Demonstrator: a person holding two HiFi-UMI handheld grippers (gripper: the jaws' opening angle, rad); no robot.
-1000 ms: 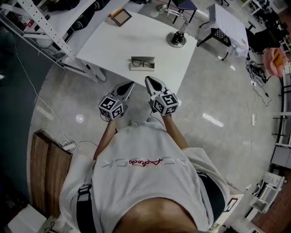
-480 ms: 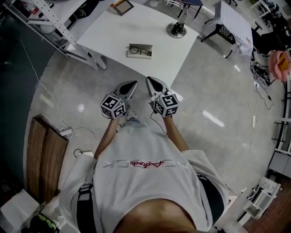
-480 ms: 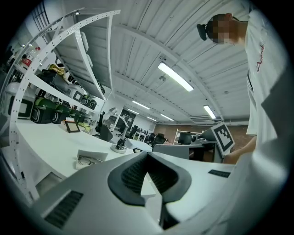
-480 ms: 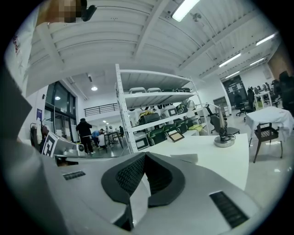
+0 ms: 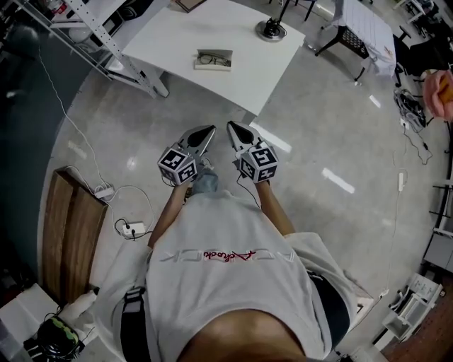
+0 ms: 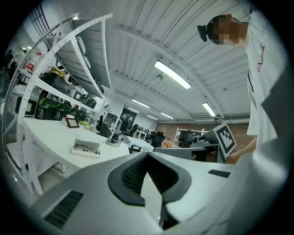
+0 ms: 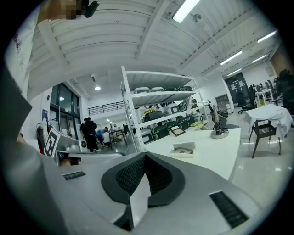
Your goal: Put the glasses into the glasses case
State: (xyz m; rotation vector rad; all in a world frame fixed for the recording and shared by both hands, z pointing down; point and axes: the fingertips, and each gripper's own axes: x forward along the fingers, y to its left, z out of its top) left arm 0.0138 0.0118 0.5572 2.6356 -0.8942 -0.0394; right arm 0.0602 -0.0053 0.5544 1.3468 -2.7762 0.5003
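An open white glasses case lies on the white table far ahead, with dark-rimmed glasses lying in it. The case also shows small in the left gripper view and the right gripper view. My left gripper and right gripper are held side by side over the grey floor, well short of the table. Both point toward it. Each one's jaws meet at the tips, left gripper and right gripper, with nothing between them.
A round lamp base and a small picture frame stand on the table. White shelving lines the left. A wooden bench and a power strip are on the floor at my left. A chair stands right of the table.
The table and case have slid toward the top of the head view and look smaller: I have backed away from them. Both grippers keep their pose, shut and empty.
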